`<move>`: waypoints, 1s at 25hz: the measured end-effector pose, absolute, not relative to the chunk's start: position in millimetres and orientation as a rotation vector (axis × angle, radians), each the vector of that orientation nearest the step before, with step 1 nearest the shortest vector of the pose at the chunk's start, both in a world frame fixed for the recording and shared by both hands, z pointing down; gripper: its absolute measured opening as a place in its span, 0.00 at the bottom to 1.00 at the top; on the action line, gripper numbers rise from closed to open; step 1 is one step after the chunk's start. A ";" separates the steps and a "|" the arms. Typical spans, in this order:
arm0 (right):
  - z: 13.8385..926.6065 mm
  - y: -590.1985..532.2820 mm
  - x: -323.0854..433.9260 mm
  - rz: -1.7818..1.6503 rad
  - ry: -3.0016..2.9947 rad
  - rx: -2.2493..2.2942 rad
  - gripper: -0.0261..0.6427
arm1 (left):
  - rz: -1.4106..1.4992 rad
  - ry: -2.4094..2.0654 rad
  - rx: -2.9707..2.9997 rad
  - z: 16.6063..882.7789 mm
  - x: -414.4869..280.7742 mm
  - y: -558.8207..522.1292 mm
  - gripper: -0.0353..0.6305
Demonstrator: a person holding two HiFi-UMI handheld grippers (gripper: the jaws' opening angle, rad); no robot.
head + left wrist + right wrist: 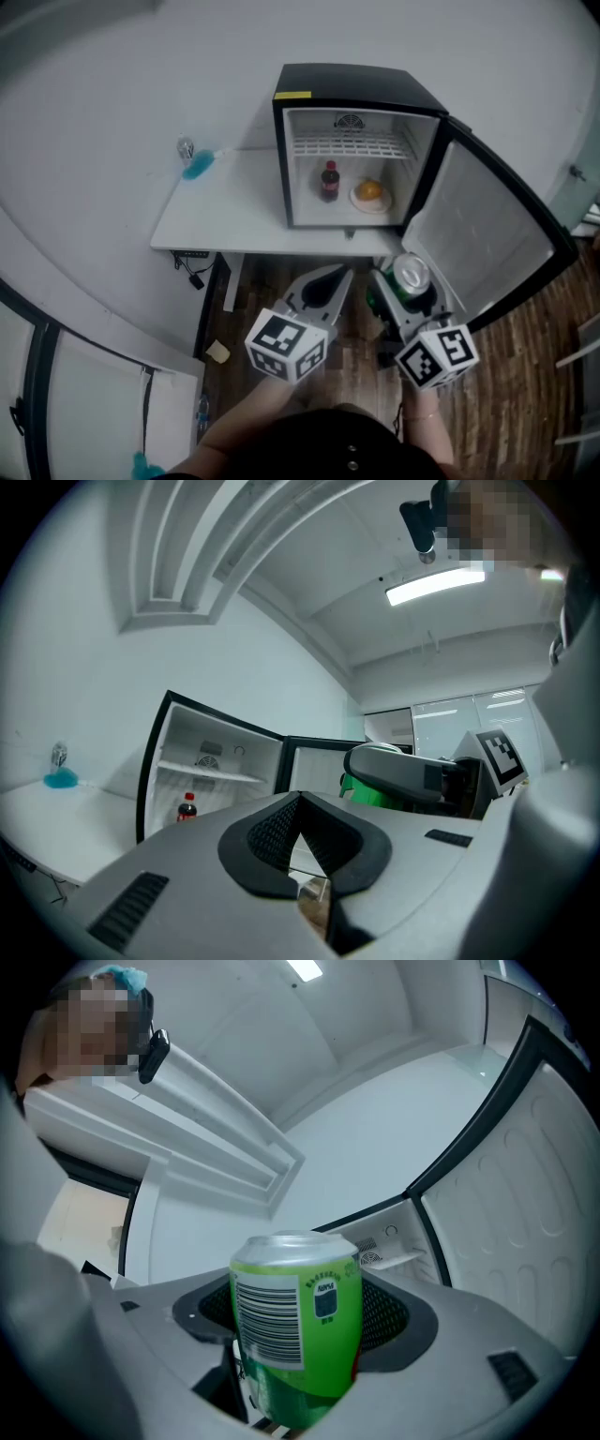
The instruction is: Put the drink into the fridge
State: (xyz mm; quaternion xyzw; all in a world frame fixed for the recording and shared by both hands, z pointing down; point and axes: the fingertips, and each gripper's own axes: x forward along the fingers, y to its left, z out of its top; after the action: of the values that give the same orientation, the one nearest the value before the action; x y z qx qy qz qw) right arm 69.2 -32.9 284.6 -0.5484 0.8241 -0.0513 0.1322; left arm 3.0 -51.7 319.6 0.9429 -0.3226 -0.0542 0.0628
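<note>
The left gripper [323, 284] is hovering off the white table's [225, 220] near edge, its jaws pressing together on nothing. Farther back, the fridge [356, 86] is standing open, a cola bottle [329, 181] inside. Right of it, the right gripper [410, 289] is clamping the upright green can [411, 273] beside the fridge door [478, 234].

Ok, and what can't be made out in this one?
Green can: right gripper view shows only its barcode side; small print unreadable.
Bottle in the fridge: head view, label too small to read.
Orange food on the plate: head view, too small to identify.
Blue object on the table: head view, too small to name.
Floor of the fridge: left gripper view, hidden behind the left gripper.
</note>
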 end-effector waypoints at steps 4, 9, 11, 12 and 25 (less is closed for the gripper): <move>291.7 -53.6 69.6 -0.168 2.396 -1.616 0.56 | -0.151 -0.968 2.832 326.8 0.2 -73.2 0.06; 293.9 -76.5 70.9 -0.177 2.404 -1.629 0.56 | -0.128 -0.950 2.822 334.8 4.5 -95.3 0.06; 295.1 -85.5 73.7 -0.179 2.401 -1.633 0.56 | -0.123 -0.940 2.827 335.7 8.4 -104.0 0.06; 296.0 -90.8 75.2 -0.177 2.404 -1.634 0.56 | -0.122 -0.935 2.832 335.5 10.5 -108.5 0.06; 293.0 -188.9 90.4 -0.130 2.450 -1.587 0.56 | -0.166 -0.985 2.840 326.4 29.2 -203.0 0.06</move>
State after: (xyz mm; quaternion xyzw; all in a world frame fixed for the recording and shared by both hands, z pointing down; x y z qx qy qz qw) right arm 90.4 -188.9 293.0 -0.5400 0.8333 -0.0443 0.1097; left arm 29.2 -203.0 326.4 0.9413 -0.3264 -0.0551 0.0656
